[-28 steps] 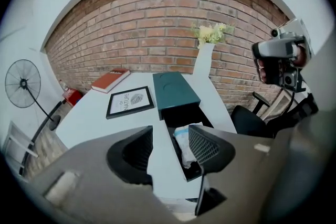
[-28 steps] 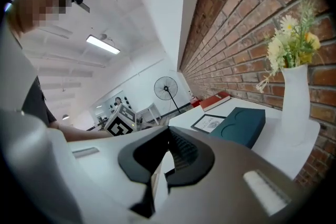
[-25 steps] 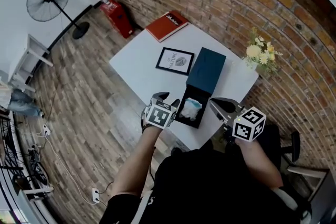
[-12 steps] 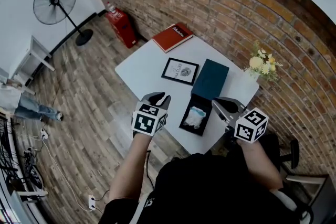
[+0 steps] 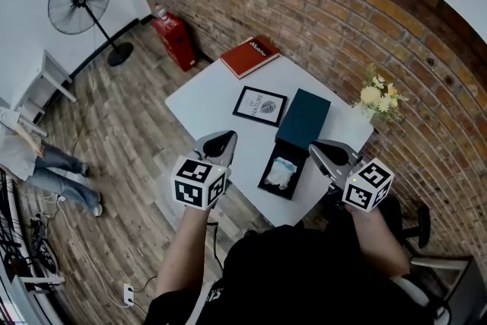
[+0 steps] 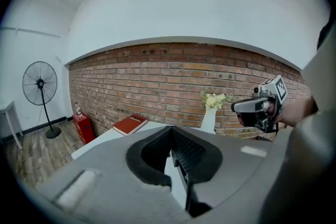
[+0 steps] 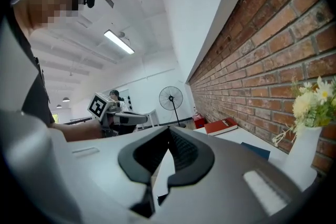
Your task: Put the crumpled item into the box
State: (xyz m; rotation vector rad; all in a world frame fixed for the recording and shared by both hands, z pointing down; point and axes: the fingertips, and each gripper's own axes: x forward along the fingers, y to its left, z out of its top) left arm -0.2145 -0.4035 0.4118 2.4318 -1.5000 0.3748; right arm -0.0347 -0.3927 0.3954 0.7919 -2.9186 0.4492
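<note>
Matt box [image 5: 304, 116], rough brick wall [image 5: 342, 4]

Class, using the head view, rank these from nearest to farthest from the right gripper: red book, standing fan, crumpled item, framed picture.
Measured from the right gripper:
1. crumpled item, just to its left.
2. framed picture, further up and left, mid-table.
3. red book, at the far table corner.
4. standing fan, off the table, by the white wall.

The crumpled white item [image 5: 280, 174] lies in the open black box [image 5: 265, 176] at the white table's [image 5: 205, 99] near edge. The dark teal lid [image 5: 303, 116] lies just beyond it, the black-framed picture [image 5: 260, 104] left of that, the red book [image 5: 251, 55] farthest, and the vase of flowers [image 5: 378, 96] at the right.
</note>
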